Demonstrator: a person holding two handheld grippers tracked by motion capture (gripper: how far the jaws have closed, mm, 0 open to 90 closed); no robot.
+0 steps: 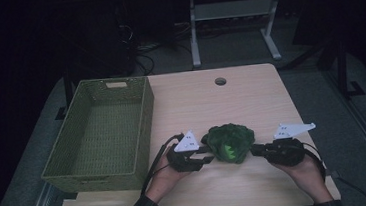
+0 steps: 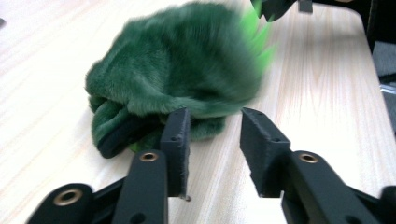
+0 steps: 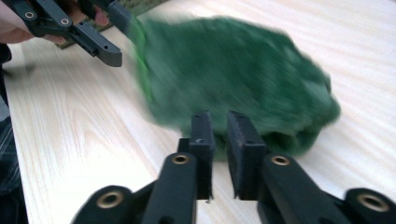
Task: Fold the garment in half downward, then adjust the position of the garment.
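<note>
Holding a claw in each hand, you have both aimed inward at the dark green plush toy (image 1: 230, 142), which lies on the pale wooden worktop (image 1: 251, 102) near its front edge, between the two tools. Your left claw (image 1: 202, 157) sits just beside the toy's left side; in the left gripper view (image 2: 214, 140) its jaws stand spread, with one fingertip (image 2: 176, 133) touching the fur's lower edge and the other clear of it over bare wood. Your right claw (image 1: 255, 150) comes in from the toy's right side; in the right gripper view (image 3: 220, 140) its jaws are nearly pressed together, a narrow gap left between them, their tips right at the fur's edge, though you cannot tell whether any fabric is caught there. Bright green patches (image 1: 230, 154) show on the toy's near side. A woven green basket (image 1: 145, 121) stands on the worktop's left part, apart from the toy. A round cable hole (image 1: 220, 81) sits near the far edge.
</note>
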